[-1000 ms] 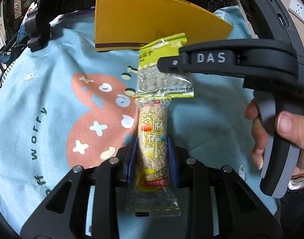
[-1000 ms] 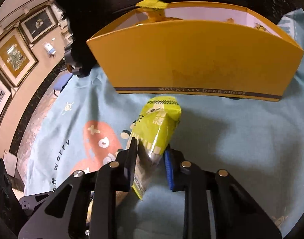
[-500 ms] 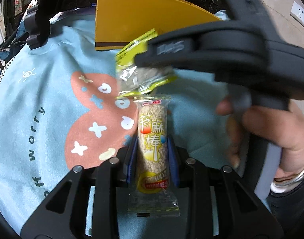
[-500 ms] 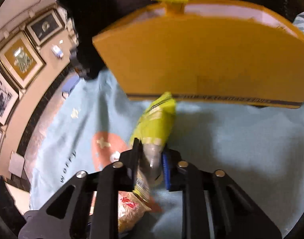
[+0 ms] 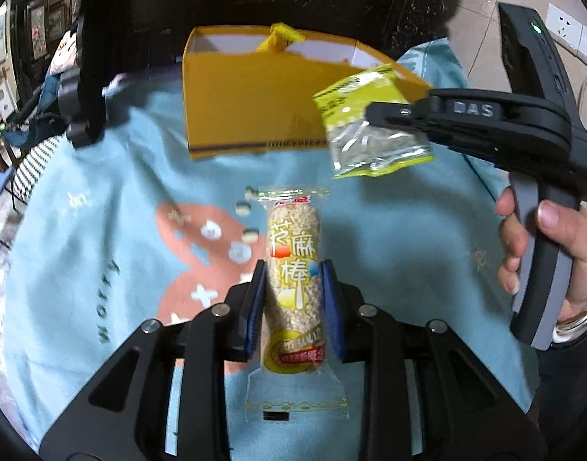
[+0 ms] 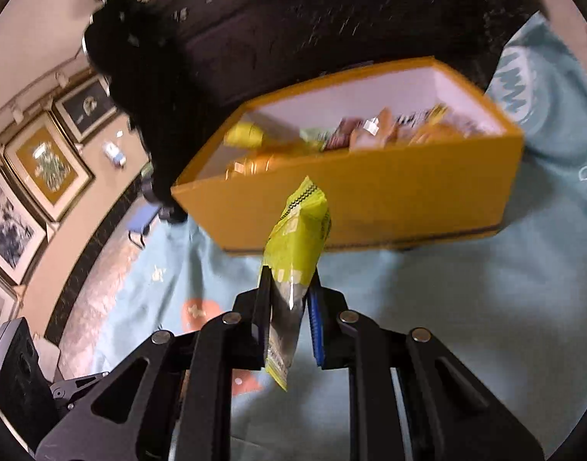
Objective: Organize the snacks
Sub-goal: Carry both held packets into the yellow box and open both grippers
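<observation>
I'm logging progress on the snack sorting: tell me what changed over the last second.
The right tool lifted the green packet off the blue cloth and carried it up toward the yellow box, whose inside with snacks now shows. The left tool kept its grip on the sesame bar, unmoved.

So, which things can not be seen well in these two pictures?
- Box contents: right wrist view, blurred by motion; left wrist view, hidden behind its front wall.
- Green packet print: blurred in both views.
- Bar sides: left wrist view, covered by the jaws.
</observation>
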Action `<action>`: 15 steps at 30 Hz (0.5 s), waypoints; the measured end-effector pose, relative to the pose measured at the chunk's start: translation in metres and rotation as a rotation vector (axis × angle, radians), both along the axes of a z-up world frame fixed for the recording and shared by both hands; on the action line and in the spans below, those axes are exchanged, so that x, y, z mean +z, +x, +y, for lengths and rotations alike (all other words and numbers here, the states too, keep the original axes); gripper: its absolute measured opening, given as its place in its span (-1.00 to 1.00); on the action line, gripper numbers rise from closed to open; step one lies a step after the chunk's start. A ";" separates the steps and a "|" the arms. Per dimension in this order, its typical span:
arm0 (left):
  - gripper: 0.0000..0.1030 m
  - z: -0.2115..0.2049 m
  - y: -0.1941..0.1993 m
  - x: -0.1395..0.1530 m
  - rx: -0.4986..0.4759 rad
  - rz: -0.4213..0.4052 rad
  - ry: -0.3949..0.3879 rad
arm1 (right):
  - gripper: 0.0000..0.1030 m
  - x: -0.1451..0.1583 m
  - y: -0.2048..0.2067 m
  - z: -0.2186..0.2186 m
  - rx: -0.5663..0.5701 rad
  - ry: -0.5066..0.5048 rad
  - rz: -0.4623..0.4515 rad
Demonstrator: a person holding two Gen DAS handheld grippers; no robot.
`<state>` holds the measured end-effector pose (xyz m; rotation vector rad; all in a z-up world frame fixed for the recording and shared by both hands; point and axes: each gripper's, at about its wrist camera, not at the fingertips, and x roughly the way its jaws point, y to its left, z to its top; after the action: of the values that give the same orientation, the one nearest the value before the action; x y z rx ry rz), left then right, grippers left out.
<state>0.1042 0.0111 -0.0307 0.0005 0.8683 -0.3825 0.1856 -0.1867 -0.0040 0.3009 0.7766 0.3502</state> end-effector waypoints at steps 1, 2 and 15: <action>-0.46 -0.002 0.003 0.006 -0.002 -0.008 0.004 | -0.66 0.004 -0.001 -0.004 -0.003 0.006 -0.009; -0.46 -0.002 0.006 0.010 -0.003 -0.015 0.006 | -0.66 0.011 -0.001 -0.009 -0.009 0.014 -0.025; -0.45 -0.027 0.113 0.104 0.033 -0.121 0.028 | -0.66 0.077 0.036 -0.064 -0.077 0.017 -0.150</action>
<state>0.2176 -0.0164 0.0733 0.0346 0.7531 -0.3366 0.2221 -0.2509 0.0725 0.3163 0.6132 0.3036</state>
